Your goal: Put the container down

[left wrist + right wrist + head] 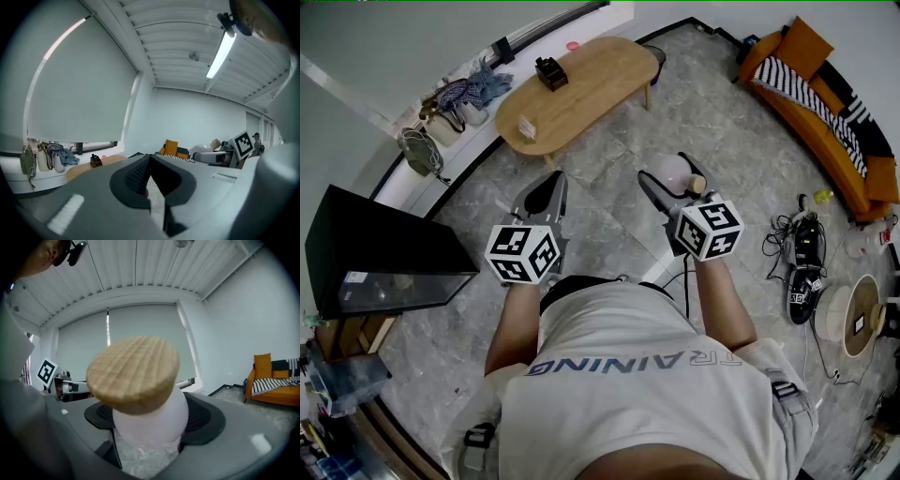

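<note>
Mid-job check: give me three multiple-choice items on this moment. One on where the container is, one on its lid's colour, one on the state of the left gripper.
1. Where is the container?
A. On the wooden table
B. Between the right gripper's jaws
C. On the floor

2. What colour is the lid?
A. Black
B. Orange
C. Light wood

3. How do the left gripper's jaws stand?
A. Wide apart
B. Together, nothing between them
C. Shut on a cup

Key:
1 B: the right gripper clamps the white container off the floor.
2 C: the lid is pale wood with visible grain.
3 B: the left gripper has its tips meeting, empty.
</note>
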